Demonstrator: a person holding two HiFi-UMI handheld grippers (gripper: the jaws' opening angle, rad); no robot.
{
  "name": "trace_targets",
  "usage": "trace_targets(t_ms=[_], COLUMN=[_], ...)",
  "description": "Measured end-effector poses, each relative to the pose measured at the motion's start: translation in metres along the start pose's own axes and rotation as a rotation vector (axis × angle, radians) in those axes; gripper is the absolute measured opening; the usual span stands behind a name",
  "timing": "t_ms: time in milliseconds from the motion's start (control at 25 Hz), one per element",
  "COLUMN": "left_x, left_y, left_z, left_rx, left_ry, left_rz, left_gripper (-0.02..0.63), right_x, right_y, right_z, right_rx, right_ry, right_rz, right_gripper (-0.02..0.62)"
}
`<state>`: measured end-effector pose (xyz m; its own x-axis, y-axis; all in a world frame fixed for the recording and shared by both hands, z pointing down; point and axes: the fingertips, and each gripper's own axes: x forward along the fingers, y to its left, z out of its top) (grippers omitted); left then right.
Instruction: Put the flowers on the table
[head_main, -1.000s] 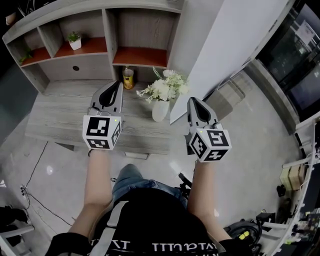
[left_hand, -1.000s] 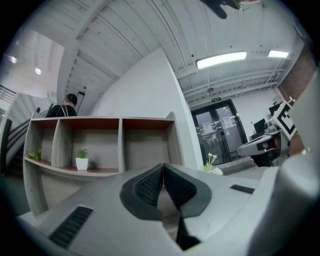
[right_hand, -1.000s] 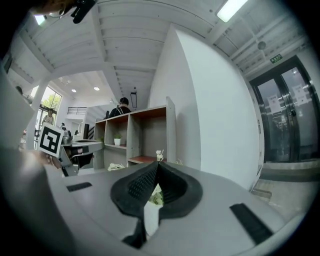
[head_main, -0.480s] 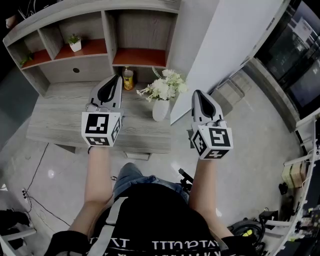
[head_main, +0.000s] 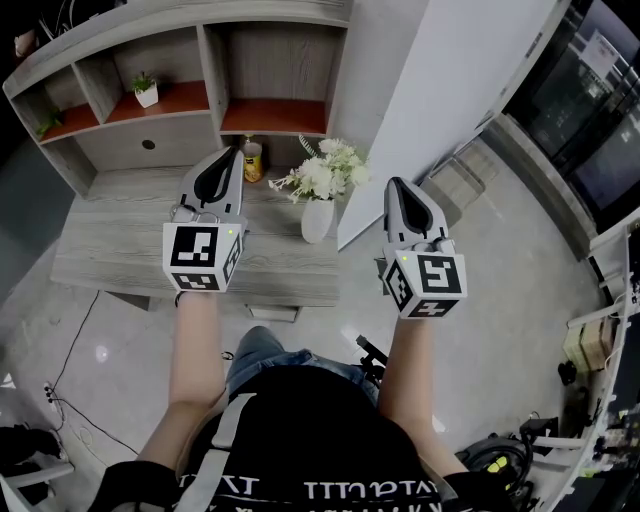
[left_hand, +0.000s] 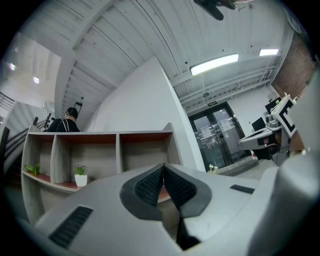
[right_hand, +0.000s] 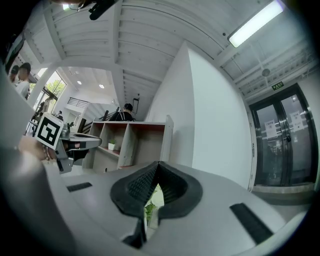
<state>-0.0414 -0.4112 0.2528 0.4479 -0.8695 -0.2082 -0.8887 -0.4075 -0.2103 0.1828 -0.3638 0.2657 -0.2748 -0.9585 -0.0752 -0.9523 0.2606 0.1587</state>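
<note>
Left tongs (head_main: 230, 158): closed, pads meeting at the tip, nothing held. They hover over the back of the worktop (head_main: 120, 240), just left of the flowers.

Right tongs (head_main: 397, 186): closed, empty, off the worktop's right edge, over the floor.

Flowers (head_main: 322, 175): white bunch in a white vase (head_main: 317, 221), upright on the worktop near its right end, between the two tongs and touched by neither.

Yellow can (head_main: 252, 160) behind, by the shelf unit (head_main: 180, 130). Small potted plant (head_main: 147, 90) is in a shelf compartment.

Versus a second ago, both tongs sit slightly further forward and the right one has shifted a bit to the right. Almost no change over the last half second. Flowers, vase and can haven't moved.
</note>
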Motion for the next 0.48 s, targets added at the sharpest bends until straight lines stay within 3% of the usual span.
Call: trace_targets(t_ms=[480], left_x=[-0.0034], left_y=[-0.0013], left_z=[0.0026], left_rx=[0.014], left_ry=[0.0], left_rz=[0.005], left_gripper=[0.011], right_x=[-0.0041], right_y=[-0.0023], right_z=[0.001], right_rx=[-0.011], right_ry=[-0.002], right_rz=[0.0], right_gripper=[0.014])
